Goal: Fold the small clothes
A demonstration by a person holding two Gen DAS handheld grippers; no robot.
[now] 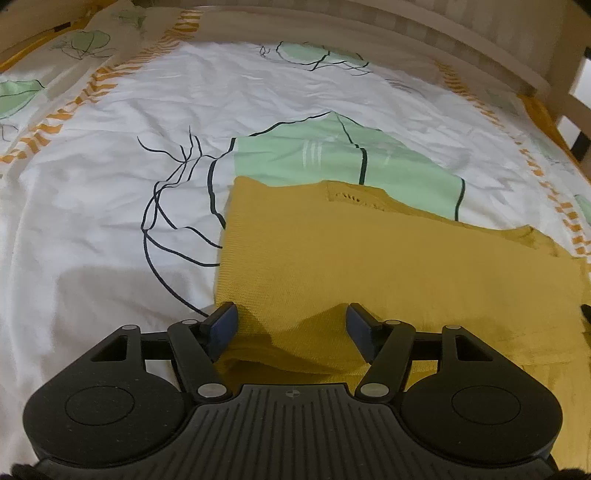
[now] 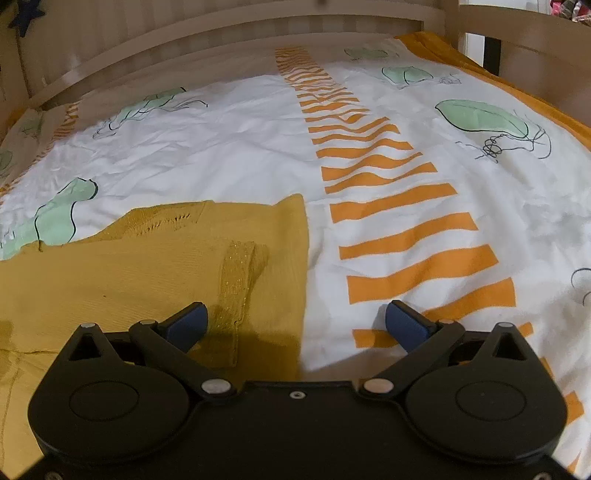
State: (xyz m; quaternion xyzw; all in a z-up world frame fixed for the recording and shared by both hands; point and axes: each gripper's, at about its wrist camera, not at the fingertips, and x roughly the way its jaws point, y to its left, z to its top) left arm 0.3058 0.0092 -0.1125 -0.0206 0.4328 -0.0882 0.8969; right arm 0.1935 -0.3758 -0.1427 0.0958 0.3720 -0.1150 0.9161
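We're both released: left gripper (image 1: 291, 325) jaws apart over a raised fold of the mustard knit top (image 1: 369, 258), pads not pressing; right gripper (image 2: 295, 325) spread wide straddling its side edge. Top lies flat on the duvet (image 2: 240, 147), probably let go to settle the fold.

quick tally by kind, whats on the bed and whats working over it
Yellow knit garment: 1
Printed bedsheet: 1
Wooden bed rail: 1
Grippers: 2, the left gripper with jaws apart over the garment's folded edge, the right gripper with jaws apart at its side edge
Total: 5
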